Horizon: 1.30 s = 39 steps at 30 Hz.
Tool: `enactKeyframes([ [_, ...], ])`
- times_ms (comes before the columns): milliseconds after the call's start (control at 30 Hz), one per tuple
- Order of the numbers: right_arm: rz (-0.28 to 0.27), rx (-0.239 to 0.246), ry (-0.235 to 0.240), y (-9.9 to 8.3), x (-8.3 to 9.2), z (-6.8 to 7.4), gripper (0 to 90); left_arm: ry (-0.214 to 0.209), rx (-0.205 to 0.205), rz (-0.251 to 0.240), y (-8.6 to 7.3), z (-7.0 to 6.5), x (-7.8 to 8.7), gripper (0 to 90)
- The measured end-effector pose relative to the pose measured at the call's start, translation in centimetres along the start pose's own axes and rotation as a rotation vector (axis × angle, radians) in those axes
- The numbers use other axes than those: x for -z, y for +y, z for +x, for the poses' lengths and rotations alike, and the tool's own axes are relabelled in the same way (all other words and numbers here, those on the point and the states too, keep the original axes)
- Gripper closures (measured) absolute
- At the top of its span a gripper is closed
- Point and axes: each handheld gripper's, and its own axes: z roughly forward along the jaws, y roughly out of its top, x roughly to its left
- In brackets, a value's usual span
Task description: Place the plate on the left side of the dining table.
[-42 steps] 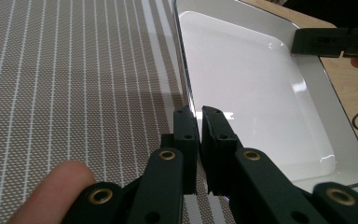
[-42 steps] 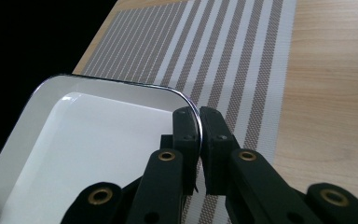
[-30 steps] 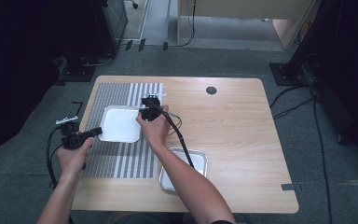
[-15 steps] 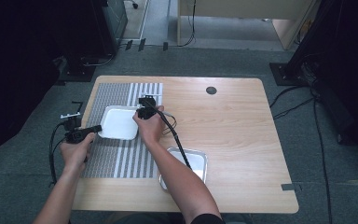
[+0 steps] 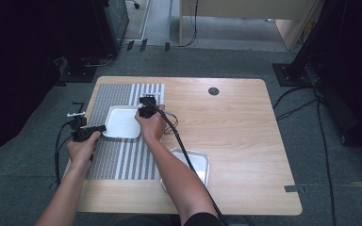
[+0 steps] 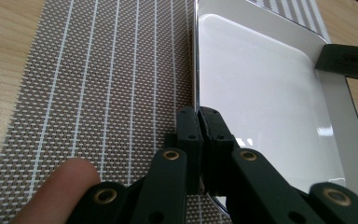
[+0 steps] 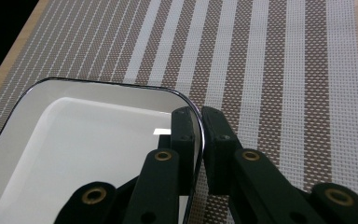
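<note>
Both grippers pinch the white tray [image 5: 121, 122] by opposite rims: the left gripper [image 6: 198, 125] on its near edge, the right gripper [image 7: 199, 126] on a corner. The tray sits low over the striped mat [image 5: 122, 155], seemingly being set down. Next, I'd judge, both jaws must release together.

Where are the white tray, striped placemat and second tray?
white tray [image 5: 120, 122], high view, its bare floor
striped placemat [image 5: 122, 162], high view, near striped part
second tray [image 5: 201, 162], high view, right rim
</note>
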Motion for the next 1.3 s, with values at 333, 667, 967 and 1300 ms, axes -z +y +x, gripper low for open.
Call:
enactKeyframes([
  [333, -0.012, 0.022, 0.024, -0.3, -0.7, -0.3, 64.3, -0.009, 0.007, -0.022, 0.0, -0.3, -0.2, 79.4],
  [667, -0.065, 0.133, 0.018, 0.3, 1.1, -0.9, 45.4, 0.022, -0.069, -0.085, -0.3, -1.6, 1.9, 48.5],
  [967, -0.090, 0.216, -0.002, -0.3, 3.9, -2.9, 34.8, -0.027, -0.127, -0.101, -1.7, -3.1, 3.9, 13.0],
  [1300, -0.087, 0.218, 0.012, -0.9, 7.0, -5.1, 30.2, -0.075, -0.144, -0.145, -4.3, -3.5, 5.3, 8.7],
])
